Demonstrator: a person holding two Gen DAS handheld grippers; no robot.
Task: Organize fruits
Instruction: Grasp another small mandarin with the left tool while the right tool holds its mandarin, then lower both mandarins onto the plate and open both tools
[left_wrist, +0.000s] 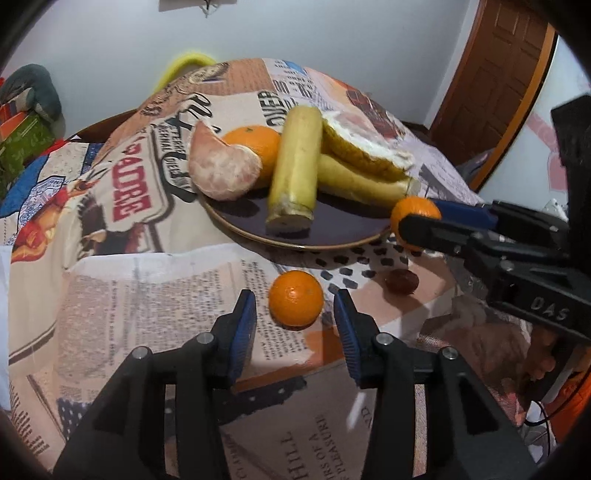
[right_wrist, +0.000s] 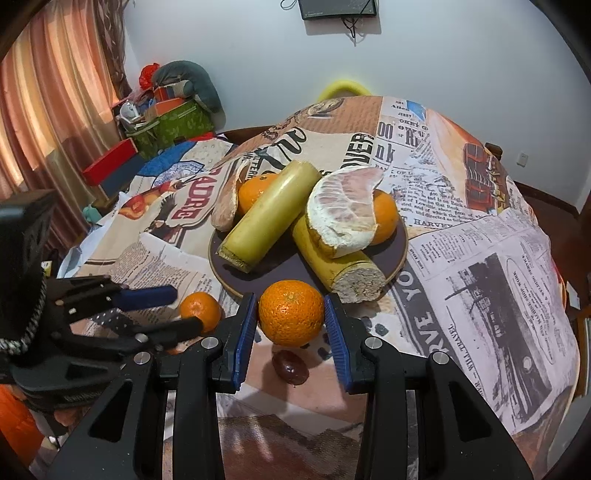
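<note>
1. The table is draped in a soft printed tablecloth (right_wrist: 480, 236) with newspaper type and poster motifs, creased at its folds.
2. A round, dark, smooth plate (right_wrist: 400, 251) with a pale rim sits on the cloth. It holds two pale yellow cut sugarcane sections (right_wrist: 269, 218), cylindrical with fibrous ends; two peeled pomelo wedges (right_wrist: 343, 214), pithy and pinkish; and two glossy tangerines on the plate (right_wrist: 386, 218).
3. The right gripper (right_wrist: 291, 314), black with ribbed blue pads, is clamped on a third dimpled mandarin (right_wrist: 291, 312), held up beside the plate's near rim.
4. The left gripper (left_wrist: 295, 321) has its jaws apart; a fourth small mandarin (left_wrist: 295, 298) lies on the cloth between the fingertips, not touching the pads.
5. One dark reddish, wrinkled date (right_wrist: 290, 366) lies on the cloth near the held fruit.
6. Count: four orange citrus, two canes, two wedges, one date.
</note>
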